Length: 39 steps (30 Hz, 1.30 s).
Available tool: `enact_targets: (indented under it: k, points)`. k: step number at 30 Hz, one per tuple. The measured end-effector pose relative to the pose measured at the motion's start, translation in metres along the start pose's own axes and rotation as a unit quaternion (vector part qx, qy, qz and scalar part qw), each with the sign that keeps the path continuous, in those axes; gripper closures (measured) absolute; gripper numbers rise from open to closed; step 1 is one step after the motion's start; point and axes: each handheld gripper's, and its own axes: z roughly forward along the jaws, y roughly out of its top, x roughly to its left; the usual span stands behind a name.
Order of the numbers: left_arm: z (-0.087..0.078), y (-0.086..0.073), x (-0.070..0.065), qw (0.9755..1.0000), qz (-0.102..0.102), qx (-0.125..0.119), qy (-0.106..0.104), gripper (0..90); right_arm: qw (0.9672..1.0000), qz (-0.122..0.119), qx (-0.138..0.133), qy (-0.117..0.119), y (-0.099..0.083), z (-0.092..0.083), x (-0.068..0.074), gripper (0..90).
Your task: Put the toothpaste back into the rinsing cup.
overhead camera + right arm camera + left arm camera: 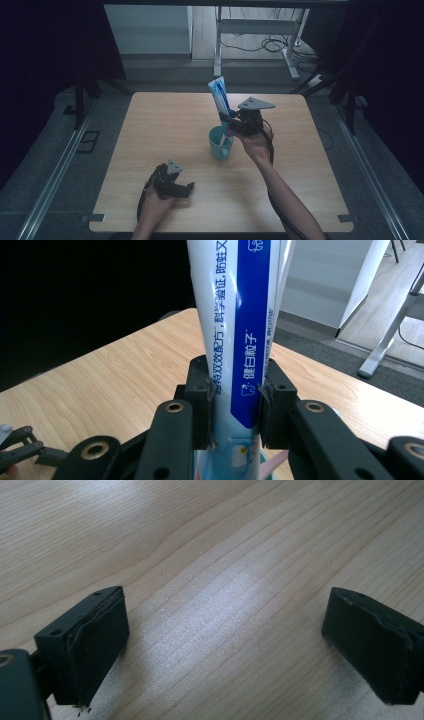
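Observation:
A white and blue toothpaste tube [219, 95] stands upright with its lower end in a teal mug [220, 142] near the middle of the wooden table [165, 115]. My right gripper [231, 120] is shut on the tube just above the mug's rim. In the right gripper view both black pads press the tube [240, 315] from either side, and a pink stick [274, 461] shows low down beside it. My left gripper [187, 189] lies low over the table near the front edge. Its jaws stand wide apart over bare wood [225, 600] with nothing between them.
The table's front edge [220, 231] runs close by the left hand. Beyond the far edge stand a white metal desk frame [260, 30] and loose cables [270, 46] on the floor. Dark curtains hang at both sides.

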Motion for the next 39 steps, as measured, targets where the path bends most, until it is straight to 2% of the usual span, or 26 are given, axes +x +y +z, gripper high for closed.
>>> enact_targets:
  k: [11, 25, 39]
  points:
    - [0.0, 0.0, 0.0, 1.0, 0.002, 0.002, 0.0, 5.0, 1.0, 0.0, 0.003, 0.003, -0.011, 0.015, 0.0, 71.3]
    - [0.0, 0.0, 0.0, 1.0, 0.001, 0.002, -0.001, 4.9, 0.9998, -0.008, 0.019, 0.007, -0.029, 0.029, 0.004, 71.1]
    - [0.0, 0.0, 0.0, 1.0, 0.001, 0.001, -0.001, 5.0, 0.9992, -0.002, 0.039, 0.01, -0.051, 0.043, 0.007, 70.9]
